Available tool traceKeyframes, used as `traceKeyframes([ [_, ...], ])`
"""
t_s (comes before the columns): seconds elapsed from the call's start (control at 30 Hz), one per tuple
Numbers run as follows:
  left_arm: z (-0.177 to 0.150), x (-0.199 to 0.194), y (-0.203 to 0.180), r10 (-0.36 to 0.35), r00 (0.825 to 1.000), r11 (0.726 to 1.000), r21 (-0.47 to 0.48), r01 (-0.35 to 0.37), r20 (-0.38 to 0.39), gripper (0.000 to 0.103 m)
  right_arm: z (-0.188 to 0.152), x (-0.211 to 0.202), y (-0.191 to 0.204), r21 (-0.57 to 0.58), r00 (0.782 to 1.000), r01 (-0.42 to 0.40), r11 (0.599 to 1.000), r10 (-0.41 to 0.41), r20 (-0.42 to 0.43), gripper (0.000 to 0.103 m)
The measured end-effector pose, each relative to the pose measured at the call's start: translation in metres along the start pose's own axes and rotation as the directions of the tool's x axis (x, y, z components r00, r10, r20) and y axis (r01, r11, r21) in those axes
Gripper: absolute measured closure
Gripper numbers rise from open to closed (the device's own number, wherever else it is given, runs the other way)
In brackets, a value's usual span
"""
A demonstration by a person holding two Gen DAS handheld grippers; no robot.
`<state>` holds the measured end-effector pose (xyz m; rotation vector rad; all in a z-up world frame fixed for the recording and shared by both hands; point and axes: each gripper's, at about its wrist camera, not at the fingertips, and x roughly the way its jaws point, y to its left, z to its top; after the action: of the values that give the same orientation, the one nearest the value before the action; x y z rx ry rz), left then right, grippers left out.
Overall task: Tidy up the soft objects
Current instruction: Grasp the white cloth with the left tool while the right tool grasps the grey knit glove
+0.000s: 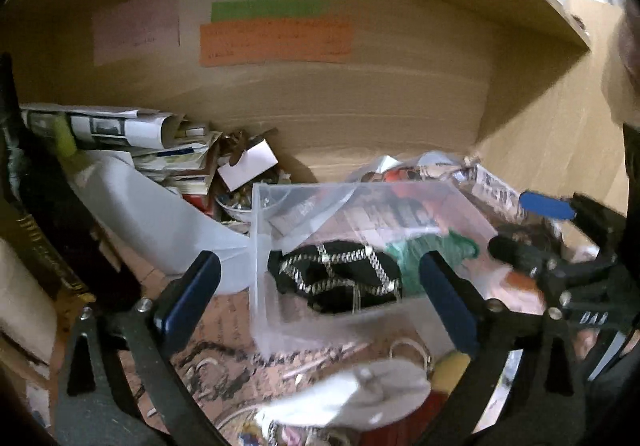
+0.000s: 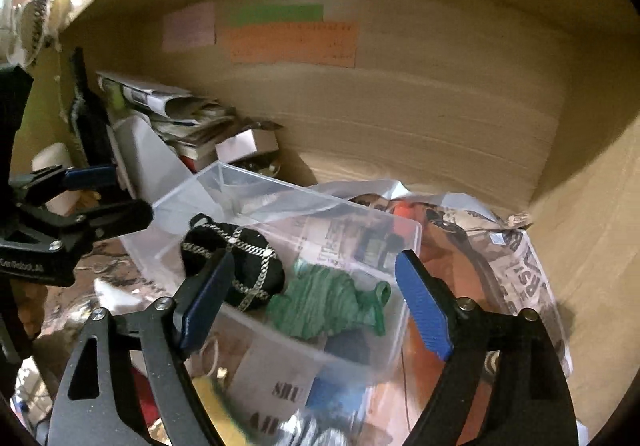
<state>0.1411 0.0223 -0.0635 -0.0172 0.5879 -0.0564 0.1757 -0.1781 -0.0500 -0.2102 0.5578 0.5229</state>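
A clear plastic bin [image 1: 264,246] [image 2: 404,246] sits in a wooden shelf bay on newspaper. Inside lie a black soft item with a silver chain pattern [image 1: 340,278] [image 2: 240,262] and a green crumpled cloth [image 1: 432,250] [image 2: 328,306]. My left gripper [image 1: 320,294] is open and empty, its fingers either side of the bin's near wall. My right gripper [image 2: 316,306] is open and empty, just in front of the bin above the green cloth. The right gripper also shows at the right of the left wrist view [image 1: 532,230]; the left gripper also shows at the left of the right wrist view [image 2: 108,193].
Stacked papers and magazines [image 1: 152,141] [image 2: 180,113], a white container [image 1: 152,213] and a small white box [image 1: 248,161] crowd the back left. Crumpled newspaper [image 2: 516,258] lies to the right. A white lid [image 1: 360,394] and clutter lie in front. Coloured notes [image 1: 276,37] hang on the back wall.
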Motion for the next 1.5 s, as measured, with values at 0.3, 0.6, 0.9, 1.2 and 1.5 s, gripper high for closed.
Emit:
traceKeyframes([
  [0.3, -0.049, 0.001, -0.004, -0.01, 0.993, 0.999, 0.037, 0.014, -0.113, 0.001, -0.043, -0.022, -0.012, 0.067, 0.999, 0.029, 0.997, -0.026, -0.044, 0.021],
  [0.6, -0.083, 0.022, -0.001, -0.025, 0.975, 1.0, 0.004, 0.027, -0.221, 0.001, -0.092, -0.009, -0.021, 0.161, 0.984, 0.026, 0.987, 0.003, -0.179, 0.022],
  [0.9, -0.088, 0.03, -0.004, -0.055, 0.972, 0.998, -0.016, 0.053, -0.226, 0.022, -0.109, -0.004, -0.016, 0.202, 0.972, -0.053, 0.978, 0.097, -0.213, 0.065],
  [1.2, -0.084, 0.025, -0.008, -0.109, 0.972, 0.994, -0.013, 0.109, -0.209, 0.075, -0.105, -0.014, -0.018, 0.196, 0.984, -0.038, 0.98, 0.071, -0.165, 0.078],
  [1.5, -0.066, -0.012, -0.013, -0.133, 0.984, 0.991, -0.009, 0.133, -0.116, 0.084, -0.08, -0.036, -0.024, 0.191, 0.998, -0.018, 0.981, 0.03, -0.06, 0.079],
])
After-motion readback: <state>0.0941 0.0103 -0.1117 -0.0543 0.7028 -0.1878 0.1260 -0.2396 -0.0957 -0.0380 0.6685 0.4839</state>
